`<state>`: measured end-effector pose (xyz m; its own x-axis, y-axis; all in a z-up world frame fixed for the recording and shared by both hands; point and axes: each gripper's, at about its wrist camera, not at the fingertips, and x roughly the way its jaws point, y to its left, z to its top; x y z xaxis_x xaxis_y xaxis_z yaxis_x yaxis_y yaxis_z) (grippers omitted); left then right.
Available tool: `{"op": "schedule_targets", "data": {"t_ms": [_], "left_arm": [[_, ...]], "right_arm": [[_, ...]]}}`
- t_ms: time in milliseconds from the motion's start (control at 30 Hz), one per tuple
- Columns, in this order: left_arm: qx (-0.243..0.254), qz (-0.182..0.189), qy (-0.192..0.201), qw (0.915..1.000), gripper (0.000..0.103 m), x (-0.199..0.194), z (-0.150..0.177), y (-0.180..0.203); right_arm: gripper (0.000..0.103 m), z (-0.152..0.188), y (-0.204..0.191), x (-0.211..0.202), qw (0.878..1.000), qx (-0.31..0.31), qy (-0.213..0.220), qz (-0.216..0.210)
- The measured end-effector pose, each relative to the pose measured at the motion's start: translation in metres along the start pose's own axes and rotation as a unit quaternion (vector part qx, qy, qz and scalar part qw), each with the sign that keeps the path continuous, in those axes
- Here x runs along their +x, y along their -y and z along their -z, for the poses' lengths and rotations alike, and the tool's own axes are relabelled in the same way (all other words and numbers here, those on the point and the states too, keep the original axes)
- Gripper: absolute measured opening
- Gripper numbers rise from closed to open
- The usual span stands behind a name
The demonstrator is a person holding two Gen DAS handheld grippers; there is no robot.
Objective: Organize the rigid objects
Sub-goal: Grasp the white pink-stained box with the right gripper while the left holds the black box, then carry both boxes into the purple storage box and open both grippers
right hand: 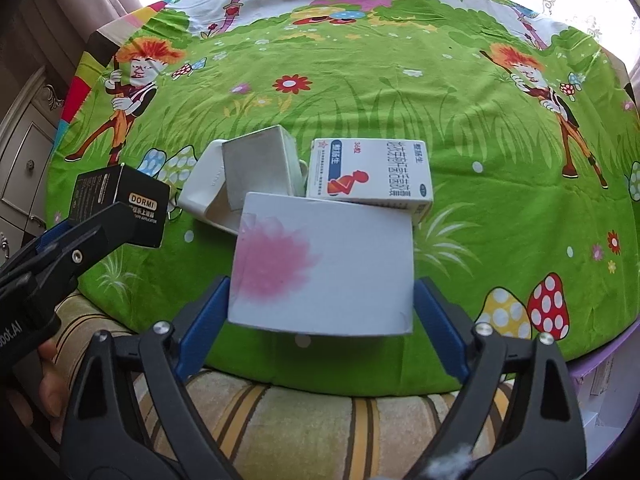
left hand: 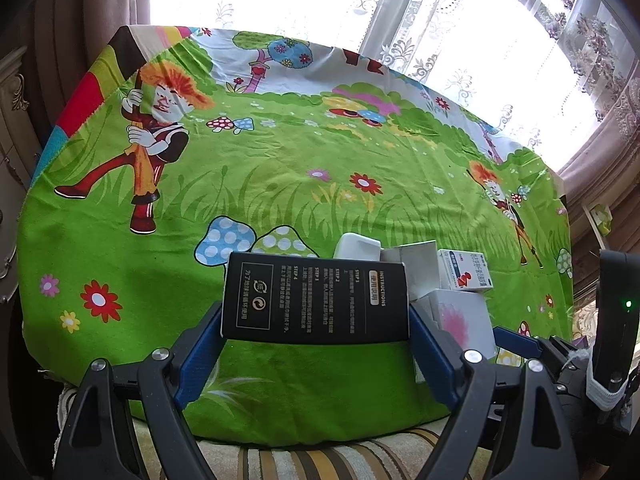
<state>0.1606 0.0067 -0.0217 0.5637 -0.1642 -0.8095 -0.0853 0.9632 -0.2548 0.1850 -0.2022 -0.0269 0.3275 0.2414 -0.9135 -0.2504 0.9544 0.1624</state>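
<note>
My left gripper [left hand: 316, 320] is shut on a black DORMI box [left hand: 316, 300], held above the near edge of the green cartoon cloth [left hand: 280, 168]; the box also shows in the right wrist view [right hand: 120, 204]. My right gripper [right hand: 320, 304] is shut on a white box with a pink flower print [right hand: 324, 264], also seen in the left wrist view [left hand: 460, 316]. Behind it lie a white medicine box with a red figure [right hand: 372, 172], a grey-white box [right hand: 260, 168] and a white rounded object [right hand: 204, 192], close together on the cloth.
The cloth covers a table; a striped cushion [right hand: 300, 420] lies at its near edge. A cabinet [right hand: 24, 152] stands on the left. Lace curtains and a bright window [left hand: 480, 20] are behind the table.
</note>
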Motion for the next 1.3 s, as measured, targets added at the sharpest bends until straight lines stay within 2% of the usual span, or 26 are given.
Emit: {"op": "schedule_targets", "data": {"t_ms": [333,700,933,1133,1300], "left_arm": [[0.002,0.001,0.02,0.9998,0.087,-0.024,0.003,0.008],[0.054,0.038,0.019,0.9977,0.087,-0.047,0.019,0.059],[0.112,0.071,0.009,0.9912,0.087,-0.056,0.037,0.108],[0.143,0.093,0.0,0.9854,0.087,-0.062,0.052,0.139],[0.18,0.115,-0.012,0.9768,0.087,-0.066,0.066,0.169]], "right_arm": [[0.092,0.011,0.012,-0.031,0.999,0.017,0.027,-0.01],[0.092,0.036,0.042,-0.081,0.997,0.04,0.072,0.003],[0.092,0.064,0.069,-0.108,0.994,0.059,0.085,0.021],[0.092,0.089,0.098,-0.128,0.991,0.081,0.094,0.04],[0.092,0.109,0.125,-0.141,0.988,0.106,0.098,0.054]]}}
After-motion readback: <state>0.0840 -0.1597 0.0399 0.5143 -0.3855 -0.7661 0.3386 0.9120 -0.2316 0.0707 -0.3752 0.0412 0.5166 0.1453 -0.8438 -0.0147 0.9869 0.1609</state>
